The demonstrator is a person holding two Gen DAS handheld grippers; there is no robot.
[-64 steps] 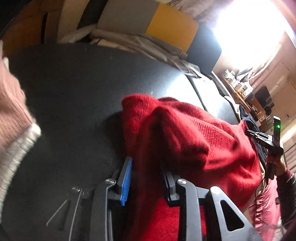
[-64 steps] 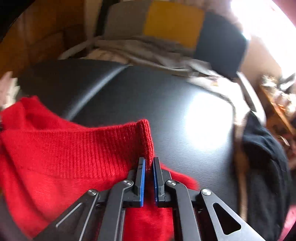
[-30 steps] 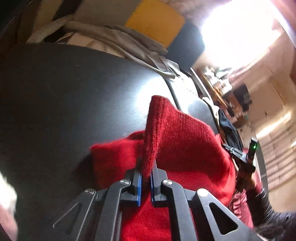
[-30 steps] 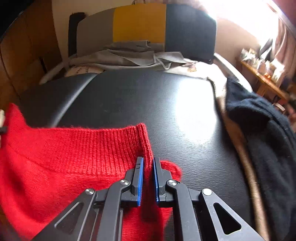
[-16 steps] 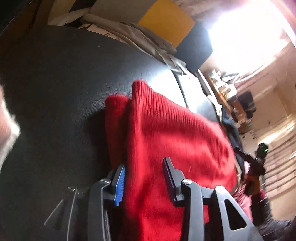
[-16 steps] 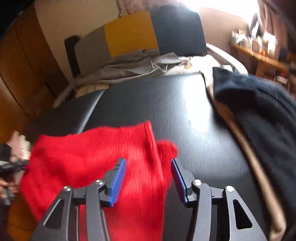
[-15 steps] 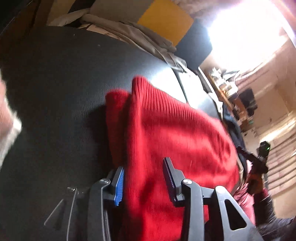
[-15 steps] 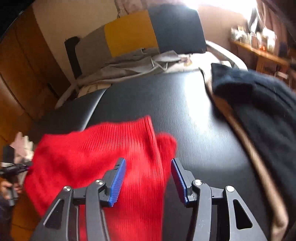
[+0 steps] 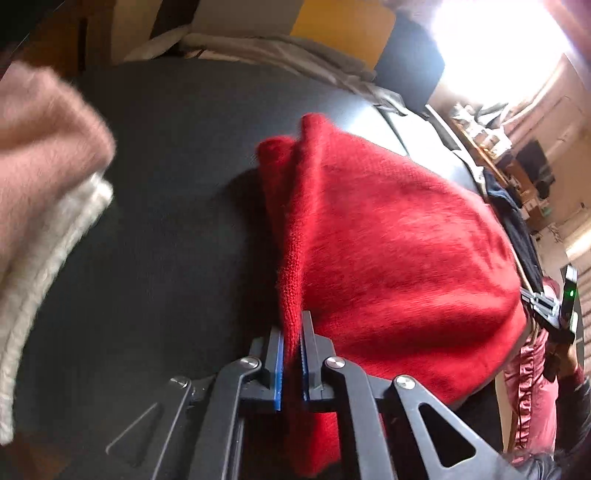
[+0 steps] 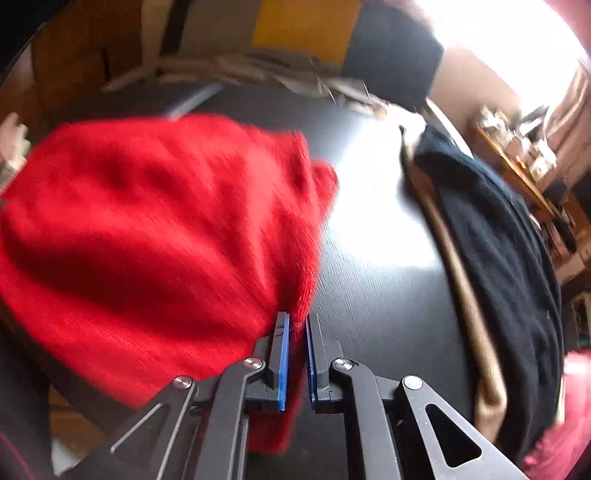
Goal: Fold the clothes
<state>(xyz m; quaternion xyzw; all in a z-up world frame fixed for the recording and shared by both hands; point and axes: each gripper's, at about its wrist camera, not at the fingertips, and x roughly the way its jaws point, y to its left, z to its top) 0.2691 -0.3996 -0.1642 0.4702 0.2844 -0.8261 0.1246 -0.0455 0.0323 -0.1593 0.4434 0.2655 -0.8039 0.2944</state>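
Observation:
A red knitted sweater point(image 9: 388, 240) lies bunched on a black padded surface point(image 9: 166, 184). My left gripper point(image 9: 291, 354) is shut on its near left edge, with the knit pinched between the blue pads. In the right wrist view the same red sweater point(image 10: 155, 236) spreads to the left, and my right gripper point(image 10: 296, 350) is shut on its near right edge. The view is blurred by motion. The right gripper's body also shows at the far right of the left wrist view point(image 9: 554, 314).
A pink and white knit point(image 9: 40, 166) lies at the left. A black garment point(image 10: 498, 240) over a tan one point(image 10: 465, 295) lies at the right. Grey cloths point(image 10: 258, 74) and a grey, yellow and black backrest point(image 10: 306, 29) stand at the far end.
Half a second ago both grippers were open around the sweater's edges. Both have now closed on the red knit nearer its front edge, and the sweater has bunched up.

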